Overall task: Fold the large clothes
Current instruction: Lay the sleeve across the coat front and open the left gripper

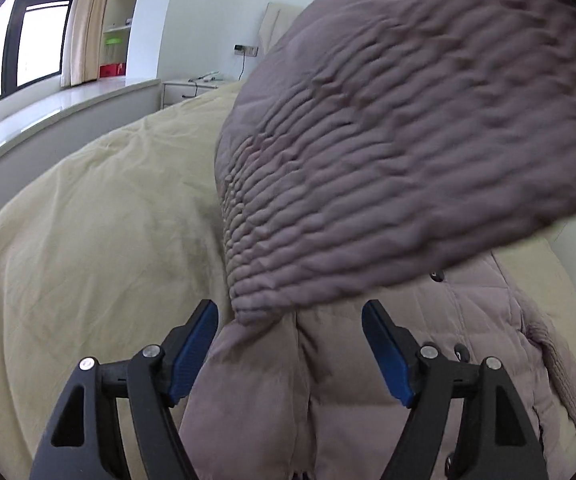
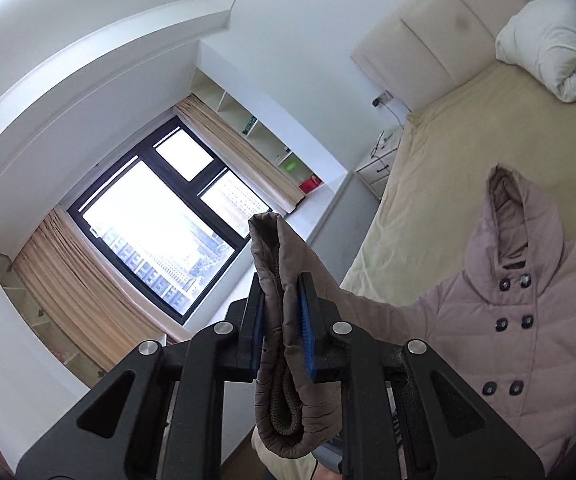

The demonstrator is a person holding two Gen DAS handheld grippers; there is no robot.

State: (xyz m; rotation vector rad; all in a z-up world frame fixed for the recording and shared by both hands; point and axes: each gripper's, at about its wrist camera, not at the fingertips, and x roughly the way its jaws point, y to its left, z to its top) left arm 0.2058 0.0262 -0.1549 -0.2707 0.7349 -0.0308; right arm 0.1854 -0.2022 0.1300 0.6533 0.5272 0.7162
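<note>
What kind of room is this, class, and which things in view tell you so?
Most likely a home bedroom. A bed with a padded headboard and a pillow fills one side, a nightstand stands beside it, and a curtained window faces outside. The coat lies on the bed.

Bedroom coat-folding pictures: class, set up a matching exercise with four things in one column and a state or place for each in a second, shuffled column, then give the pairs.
Things:
1. left gripper
2. right gripper
3. pillow
4. coat hood

States or places:
A. lies flat on the beige bedcover
B. shut on the sleeve cuff
C. open, jaws either side of the coat
D. by the headboard

Pairs: 1-C, 2-B, 3-D, 4-A
</note>
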